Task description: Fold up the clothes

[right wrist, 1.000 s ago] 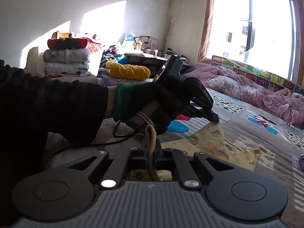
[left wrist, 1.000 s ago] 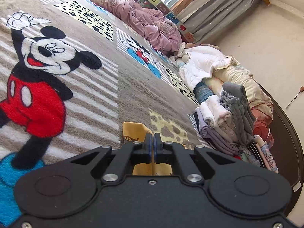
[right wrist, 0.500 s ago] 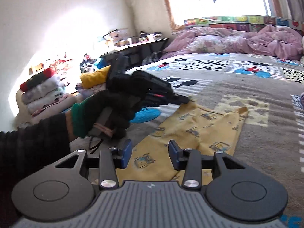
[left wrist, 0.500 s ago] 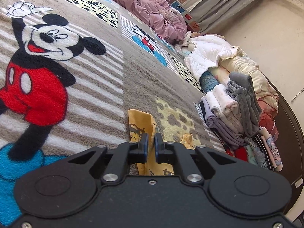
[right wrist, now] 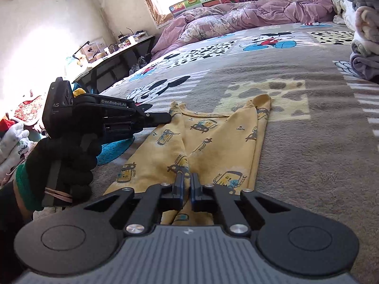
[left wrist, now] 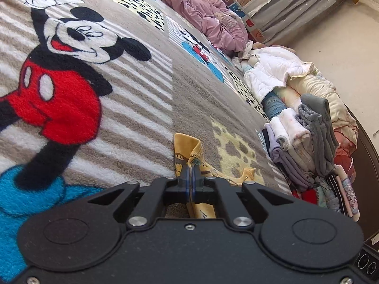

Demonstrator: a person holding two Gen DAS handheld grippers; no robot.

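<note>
A yellow child's shirt (right wrist: 213, 146) with cartoon prints lies flat on the Mickey Mouse blanket (right wrist: 308, 142), neck end away from me. In the right wrist view my right gripper (right wrist: 186, 181) sits at the near hem, its fingers drawn together on a raised ridge of the fabric. My left gripper (right wrist: 165, 117), held by a black-gloved hand (right wrist: 64, 161), meets the shirt's far left shoulder corner. The left wrist view shows the left gripper (left wrist: 190, 172) shut on the yellow shirt (left wrist: 187, 146), with the cloth bunched up ahead of the fingertips.
A stack of folded clothes (left wrist: 303, 142) and a white jacket (left wrist: 272, 75) line the bed's right edge. A crumpled pink duvet (right wrist: 260, 7) lies at the far end. A cluttered dark desk (right wrist: 113, 56) and more folded clothes (right wrist: 11, 142) are at the left.
My right gripper let go of the cloth, opened wide, dropped to the hem and closed on a ridge of the shirt. The left gripper loosened briefly, then shut again at the shoulder.
</note>
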